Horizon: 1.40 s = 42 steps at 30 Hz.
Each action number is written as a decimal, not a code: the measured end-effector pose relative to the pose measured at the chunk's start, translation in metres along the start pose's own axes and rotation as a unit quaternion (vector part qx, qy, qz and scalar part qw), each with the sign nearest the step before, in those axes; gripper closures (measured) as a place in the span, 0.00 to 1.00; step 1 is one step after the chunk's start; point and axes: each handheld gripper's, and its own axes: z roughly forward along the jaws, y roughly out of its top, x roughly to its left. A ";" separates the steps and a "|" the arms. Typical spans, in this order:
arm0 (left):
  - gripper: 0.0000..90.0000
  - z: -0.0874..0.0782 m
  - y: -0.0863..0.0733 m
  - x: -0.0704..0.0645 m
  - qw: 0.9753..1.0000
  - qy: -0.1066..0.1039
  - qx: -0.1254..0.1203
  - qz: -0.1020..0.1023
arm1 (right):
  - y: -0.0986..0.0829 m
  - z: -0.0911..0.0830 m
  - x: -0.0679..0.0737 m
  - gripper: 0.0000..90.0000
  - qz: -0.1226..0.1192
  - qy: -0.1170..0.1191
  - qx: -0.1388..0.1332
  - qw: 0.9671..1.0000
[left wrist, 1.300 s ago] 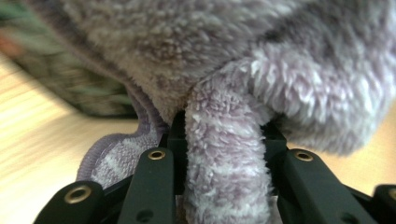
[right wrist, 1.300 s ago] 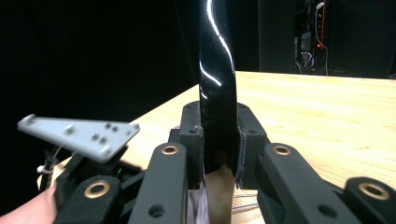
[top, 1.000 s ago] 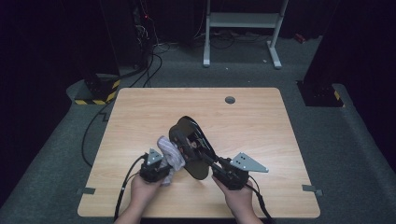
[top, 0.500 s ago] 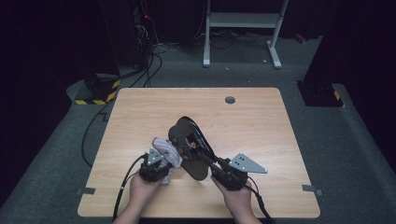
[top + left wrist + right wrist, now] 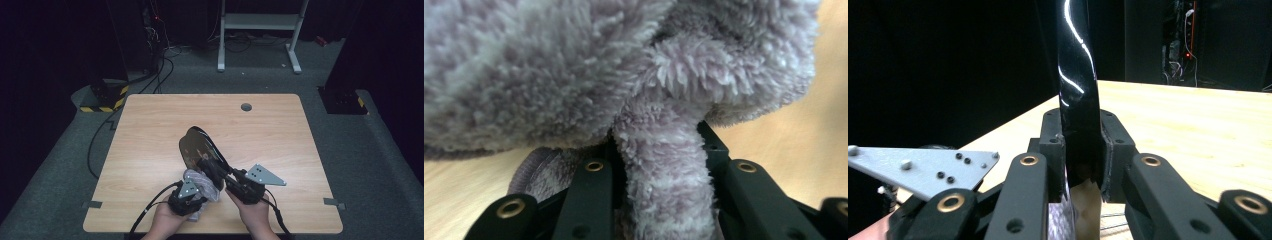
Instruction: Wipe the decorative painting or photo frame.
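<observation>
High view: the big wooden counter [image 5: 150, 125] is the largest thing. It has a small round hole [image 5: 246, 106] near its far edge, and a grey floor lies all around it.

Next in size is the black shiny plate [image 5: 195, 147]. It is lifted off the counter and tilted up, a little nearer the near edge than the middle. In the right gripper view its rim [image 5: 1075, 75] stands upright between the two jaws, which press on it from both sides. So the right hand-held gripper [image 5: 216, 167] is pinching the plate at its near rim.

Smaller is the fluffy grey-purple cloth [image 5: 200, 181]. It sits by the near edge, touching the low part of the plate. In the left gripper view a roll of the cloth [image 5: 664, 165] goes down between the jaws, and the rest bulges above them. The left hand-held gripper [image 5: 192, 192] is pinching the cloth.

Two hands come in from the near edge, the left hand [image 5: 167, 220] and the right hand [image 5: 255, 210], close side by side.

Half a second ago the cloth was out to the left of the plate. Now it has moved right and is tucked under the plate's near part. The plate is about where it was.
</observation>
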 end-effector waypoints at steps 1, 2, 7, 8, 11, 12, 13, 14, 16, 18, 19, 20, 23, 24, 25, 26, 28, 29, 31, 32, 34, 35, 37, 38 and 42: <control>0.75 0.000 0.001 -0.002 1.000 -0.005 -0.002 0.002 | 0.000 0.000 0.000 0.86 -0.001 -0.002 0.000 1.000; 0.75 -0.001 0.002 -0.005 1.000 -0.009 -0.004 0.005 | 0.000 0.000 0.000 0.86 -0.001 -0.003 0.000 1.000; 0.75 -0.006 0.009 -0.016 0.999 -0.025 -0.027 0.021 | 0.000 0.000 0.000 0.86 -0.004 -0.003 0.001 1.000; 0.75 -0.007 0.010 -0.017 0.999 -0.027 -0.034 0.020 | 0.000 0.000 0.000 0.86 -0.003 -0.004 0.001 1.000; 0.75 -0.011 0.012 -0.017 0.998 -0.031 -0.050 0.017 | 0.000 0.000 -0.001 0.86 -0.002 -0.004 0.001 1.000; 0.75 -0.012 0.013 -0.015 0.998 -0.031 -0.056 0.016 | 0.000 -0.001 -0.001 0.86 -0.003 -0.004 0.001 1.000; 0.75 -0.014 0.013 -0.012 0.998 -0.029 -0.061 0.014 | 0.000 -0.001 -0.001 0.86 -0.002 -0.005 0.001 1.000; 0.75 -0.016 0.013 -0.009 0.997 -0.030 -0.068 0.002 | 0.000 -0.001 -0.001 0.86 -0.002 -0.005 0.001 1.000; 0.75 -0.019 0.013 -0.001 0.996 -0.028 -0.080 -0.015 | -0.001 -0.001 -0.002 0.86 0.000 -0.006 0.003 1.000; 0.75 -0.022 0.012 0.007 0.995 -0.018 -0.090 -0.026 | -0.001 0.000 -0.002 0.86 0.000 -0.007 0.003 1.000; 0.75 -0.023 0.011 0.011 0.995 -0.013 -0.094 -0.032 | -0.001 0.000 -0.002 0.86 0.000 -0.007 0.004 1.000; 0.75 -0.023 0.009 0.016 0.995 -0.009 -0.095 -0.040 | -0.001 0.000 -0.002 0.87 0.000 -0.007 0.004 1.000; 0.75 -0.024 0.005 0.033 0.994 0.019 -0.094 -0.051 | -0.001 0.000 -0.002 0.87 -0.002 -0.008 0.004 1.000; 0.75 -0.024 0.003 0.039 0.994 0.029 -0.093 -0.055 | -0.001 0.000 -0.002 0.87 -0.002 -0.008 0.005 1.000; 0.75 -0.023 0.002 0.046 0.993 0.041 -0.088 -0.061 | -0.001 0.000 -0.002 0.87 -0.001 -0.009 0.005 1.000; 0.75 -0.023 0.001 0.054 0.993 0.052 -0.085 -0.067 | -0.001 0.000 -0.003 0.87 0.000 -0.009 0.005 1.000; 0.75 -0.023 -0.001 0.068 0.991 0.077 -0.078 -0.079 | -0.001 -0.001 -0.003 0.87 0.002 -0.009 0.005 1.000; 0.75 -0.024 -0.002 0.075 0.989 0.089 -0.076 -0.085 | -0.001 -0.001 -0.003 0.87 0.001 -0.009 0.005 1.000; 0.75 -0.026 -0.002 0.086 0.986 0.117 -0.071 -0.090 | -0.001 0.000 -0.003 0.87 0.000 -0.009 0.005 1.000; 0.75 -0.027 -0.002 0.092 0.985 0.129 -0.070 -0.095 | -0.001 0.000 -0.003 0.87 0.001 -0.009 0.005 1.000; 0.75 -0.028 -0.002 0.103 0.981 0.151 -0.065 -0.106 | -0.001 0.000 -0.003 0.87 0.001 -0.009 0.005 1.000; 0.75 -0.028 -0.002 0.106 0.980 0.156 -0.064 -0.109 | -0.001 0.000 -0.003 0.87 0.001 -0.009 0.004 1.000; 0.75 -0.026 -0.004 0.111 0.978 0.168 -0.052 -0.112 | -0.001 0.000 -0.003 0.87 0.000 -0.010 0.004 1.000; 0.75 -0.024 -0.005 0.112 0.978 0.169 -0.047 -0.113 | -0.001 0.000 -0.003 0.87 0.001 -0.010 0.004 1.000; 0.75 -0.020 -0.008 0.106 0.982 0.151 -0.034 -0.110 | -0.001 0.000 -0.003 0.87 0.001 -0.010 0.004 1.000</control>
